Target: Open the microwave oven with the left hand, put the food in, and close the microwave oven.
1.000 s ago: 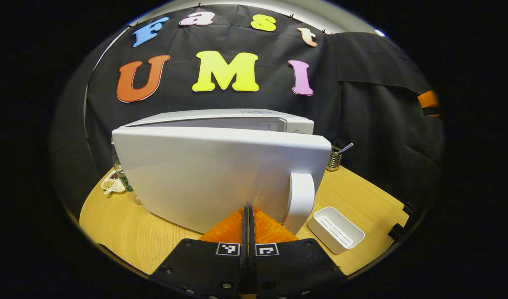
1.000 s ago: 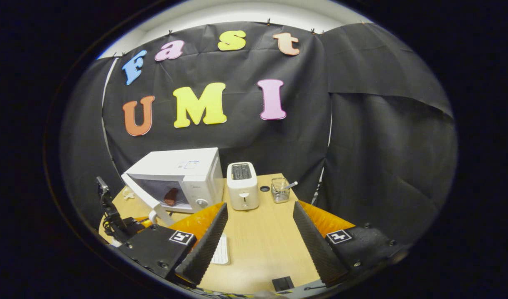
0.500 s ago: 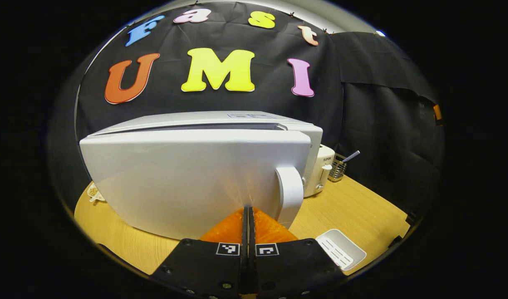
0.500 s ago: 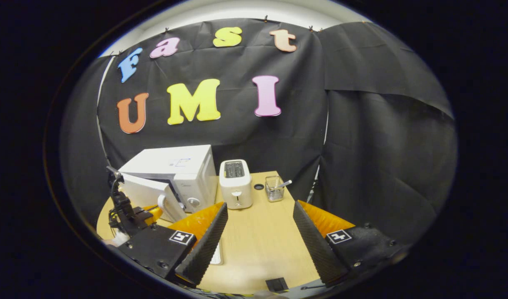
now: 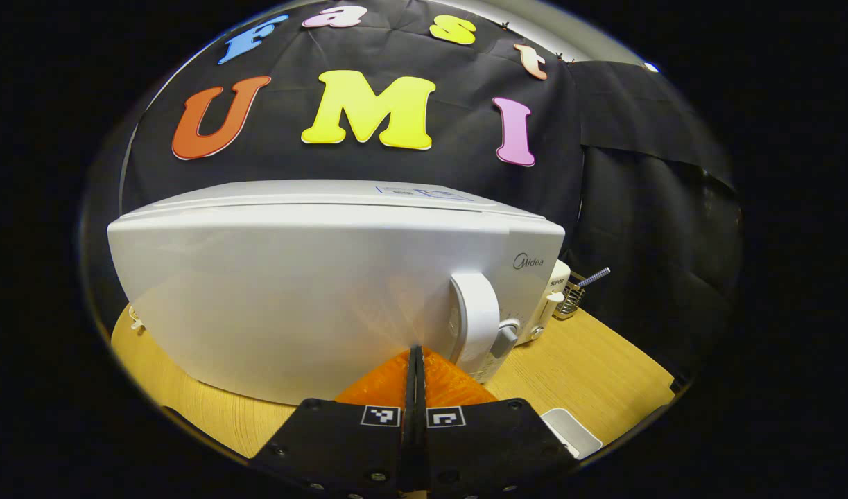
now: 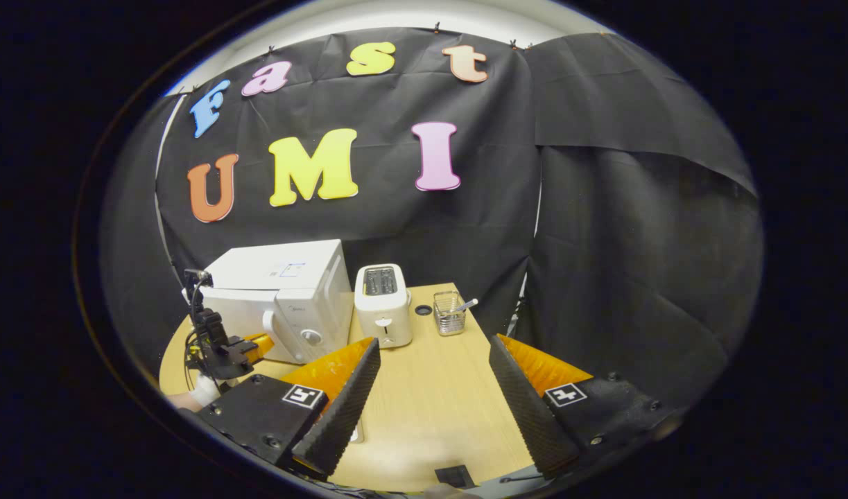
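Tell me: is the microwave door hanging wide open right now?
No, in the right gripper view the microwave door sits flush against the microwave, with the left tongs pressed at its front.

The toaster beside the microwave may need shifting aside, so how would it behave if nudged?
The toaster is tall on a narrow base, so a high push would probably tip it. A low push would likely slide it across the smooth wooden table. Its rigid shell shouldn't flex.

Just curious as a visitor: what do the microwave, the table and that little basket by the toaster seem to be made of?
Microwave: looks like glossy white painted metal or plastic, faintly reflective. Table: pale wood or laminate, with visible grain lines. Basket: thin metal wire mesh, see-through and shiny.
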Demonstrator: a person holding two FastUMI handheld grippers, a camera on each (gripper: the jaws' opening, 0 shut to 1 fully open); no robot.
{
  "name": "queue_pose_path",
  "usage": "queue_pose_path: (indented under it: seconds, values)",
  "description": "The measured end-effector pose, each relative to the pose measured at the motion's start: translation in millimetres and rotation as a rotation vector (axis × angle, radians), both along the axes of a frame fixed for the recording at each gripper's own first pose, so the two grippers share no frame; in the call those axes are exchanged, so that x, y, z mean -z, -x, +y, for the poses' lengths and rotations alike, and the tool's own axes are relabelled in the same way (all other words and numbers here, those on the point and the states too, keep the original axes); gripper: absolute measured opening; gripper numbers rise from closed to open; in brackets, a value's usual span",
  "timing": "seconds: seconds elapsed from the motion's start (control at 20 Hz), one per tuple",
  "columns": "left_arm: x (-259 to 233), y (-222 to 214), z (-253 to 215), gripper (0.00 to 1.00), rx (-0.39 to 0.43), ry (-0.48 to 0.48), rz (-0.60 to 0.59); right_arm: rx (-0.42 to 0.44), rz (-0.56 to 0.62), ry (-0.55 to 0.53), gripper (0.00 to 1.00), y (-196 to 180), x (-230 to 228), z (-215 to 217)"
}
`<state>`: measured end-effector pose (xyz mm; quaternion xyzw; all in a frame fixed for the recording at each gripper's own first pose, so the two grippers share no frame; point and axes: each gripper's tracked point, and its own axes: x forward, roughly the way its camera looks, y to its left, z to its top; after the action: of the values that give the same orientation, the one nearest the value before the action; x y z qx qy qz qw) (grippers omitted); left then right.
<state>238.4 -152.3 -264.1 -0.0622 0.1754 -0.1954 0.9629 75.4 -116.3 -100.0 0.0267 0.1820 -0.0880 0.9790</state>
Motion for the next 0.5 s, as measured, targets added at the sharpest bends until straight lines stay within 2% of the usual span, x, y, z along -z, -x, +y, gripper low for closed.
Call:
queue_pose_path:
  seconds: [0.05, 0.1, 0.15, 0.3, 0.4, 0.45, 0.5]
  values:
    - [-1, 0, 1, 0.0, -0.004, 0.003, 0.001, -0.003, 0.003, -0.003, 1.0, -1, 0, 1]
    - [-1, -1, 1, 0.0, -0.007, 0.001, -0.001, -0.004, 0.007, -0.003, 0.91, -2, 1, 0]
    - [-2, -4, 0, 0.0, -0.008, 0.001, -0.006, -0.008, 0.006, -0.004, 1.0, -2, 1, 1]
    - [3, -6, 0, 0.0, -0.025, 0.014, 0.024, -0.027, 0.009, -0.003, 1.0, 0, 1, 6]
    - [6, -10, 5, 0.0, -0.037, -0.035, 0.015, -0.04, 0.001, 0.0, 1.0, 1, -2, 9]
    - [7, -9, 9, 0.0, -0.047, -0.057, 0.013, -0.048, 0.004, 0.001, 0.91, 0, 2, 11]
    - [5, -7, 11, 0.0, -0.054, -0.059, 0.013, -0.053, 0.003, -0.001, 0.91, 0, 3, 11]
